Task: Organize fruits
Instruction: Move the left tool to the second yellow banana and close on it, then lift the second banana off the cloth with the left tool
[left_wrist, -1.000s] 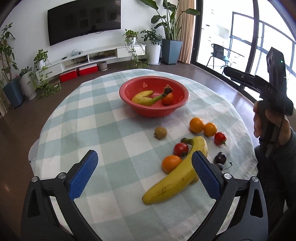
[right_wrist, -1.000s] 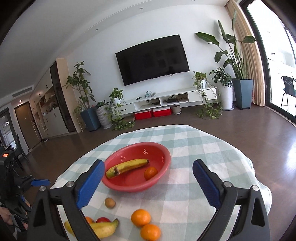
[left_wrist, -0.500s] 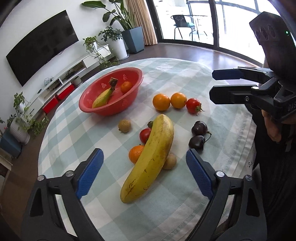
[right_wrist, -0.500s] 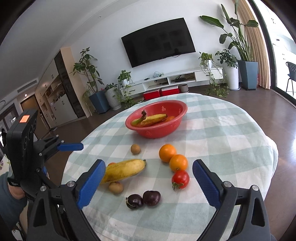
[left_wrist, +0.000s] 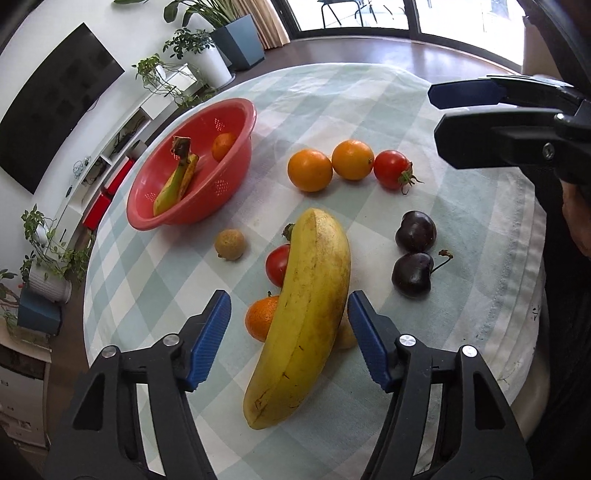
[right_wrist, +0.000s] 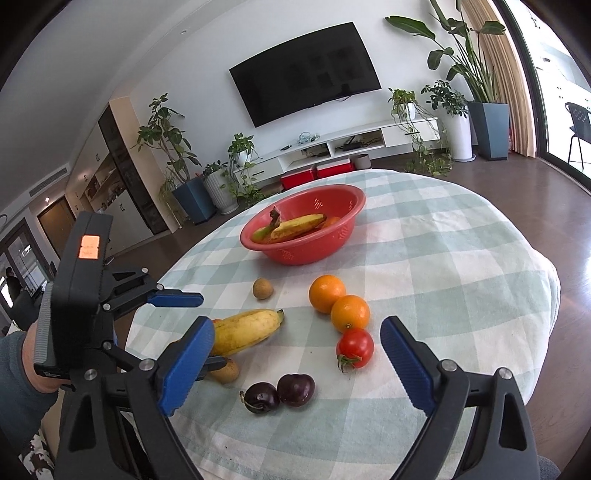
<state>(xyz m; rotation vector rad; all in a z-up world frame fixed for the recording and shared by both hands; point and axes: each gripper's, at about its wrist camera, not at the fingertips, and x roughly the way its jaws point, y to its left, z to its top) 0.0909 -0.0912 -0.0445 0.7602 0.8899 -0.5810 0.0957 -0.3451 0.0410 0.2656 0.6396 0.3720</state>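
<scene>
A large yellow banana (left_wrist: 310, 317) lies on the checked tablecloth, resting against a tomato (left_wrist: 277, 264) and a small orange (left_wrist: 260, 319). My left gripper (left_wrist: 288, 314) straddles the banana from above. Its jaws are closing, with a gap still showing on each side, so the pads do not press on the fruit. A red bowl (left_wrist: 236, 177) further back holds a small banana (left_wrist: 177, 184) and an orange (left_wrist: 223, 146). My right gripper (right_wrist: 295, 332) hangs open over the near table edge, with nothing between its fingers. The banana (right_wrist: 247, 330) lies to its left.
Loose on the cloth are two oranges (left_wrist: 310, 170), a tomato (left_wrist: 391, 169), two dark cherries (left_wrist: 412, 275) and a small brown fruit (left_wrist: 229, 243). Another brown fruit (right_wrist: 225, 371) sits by the banana. The round table's edge (left_wrist: 524, 332) is close on the right.
My left gripper has dropped and rolled onto the large banana, and its jaws have narrowed around it. My right gripper has tipped down from the bowl towards the loose fruit.
</scene>
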